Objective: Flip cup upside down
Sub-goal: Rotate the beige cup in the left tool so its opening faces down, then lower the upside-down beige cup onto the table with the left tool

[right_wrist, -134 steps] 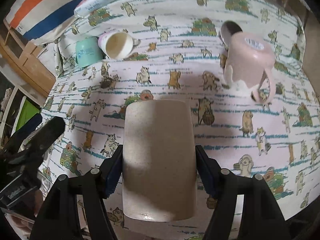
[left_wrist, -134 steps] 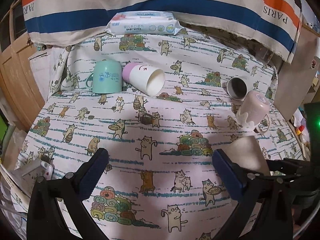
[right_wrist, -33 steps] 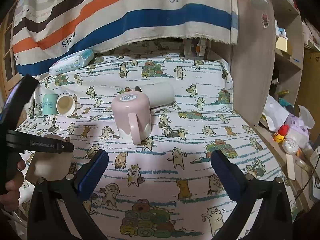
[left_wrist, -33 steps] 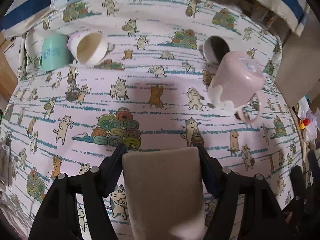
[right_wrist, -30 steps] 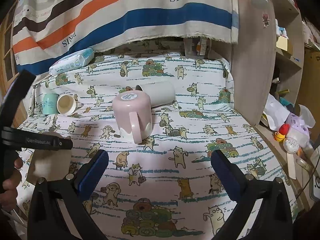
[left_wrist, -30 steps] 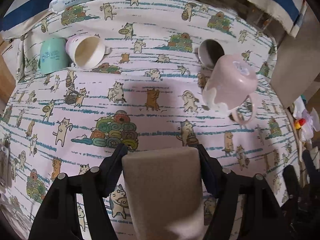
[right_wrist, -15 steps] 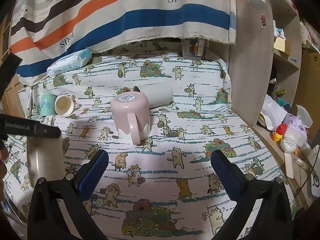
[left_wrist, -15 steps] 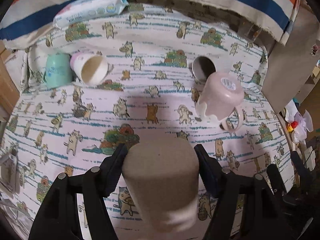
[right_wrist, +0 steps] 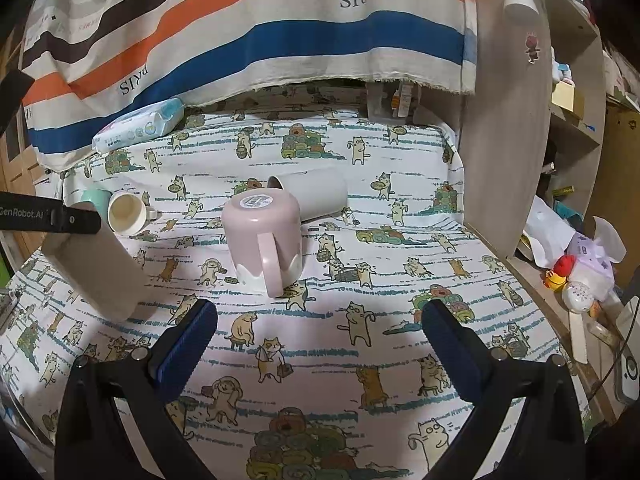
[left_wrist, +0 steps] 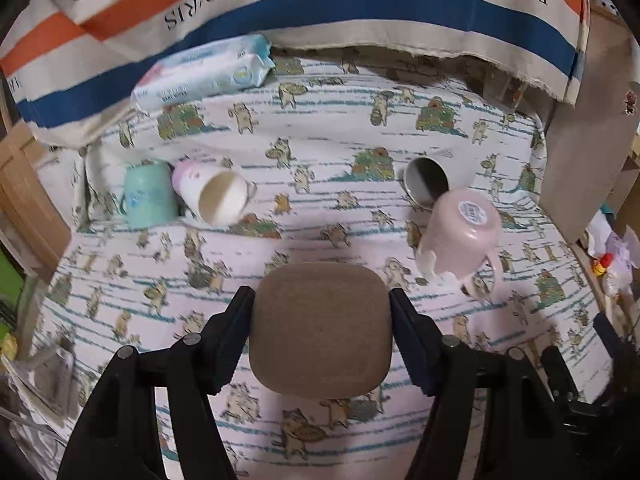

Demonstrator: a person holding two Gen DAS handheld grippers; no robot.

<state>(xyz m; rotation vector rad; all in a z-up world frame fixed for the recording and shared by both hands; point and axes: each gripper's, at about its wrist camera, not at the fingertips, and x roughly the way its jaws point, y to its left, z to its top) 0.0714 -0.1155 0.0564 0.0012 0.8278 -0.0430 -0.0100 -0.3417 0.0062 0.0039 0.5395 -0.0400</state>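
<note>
My left gripper (left_wrist: 322,312) is shut on a beige square-sided cup (left_wrist: 322,326), whose flat base faces the left wrist camera. In the right wrist view the beige cup (right_wrist: 96,276) hangs tilted at the far left, mouth down, its rim at or just above the cat-print sheet (right_wrist: 360,320); contact is not clear. My right gripper (right_wrist: 320,332) is open and empty, low over the sheet in front of a pink handled mug (right_wrist: 262,240) standing upside down.
A grey cup (right_wrist: 312,194) lies on its side behind the pink mug. A teal cup (left_wrist: 148,194) stands inverted beside a pink-bottomed white cup (left_wrist: 216,196) lying on its side. A wipes pack (left_wrist: 204,74) and striped cloth (left_wrist: 320,4) are at the back. A shelf (right_wrist: 520,120) stands right.
The beige cup passed from my right gripper to my left. In the last second the left gripper has tilted it until its base faces the camera, mouth downward. The right gripper stays open.
</note>
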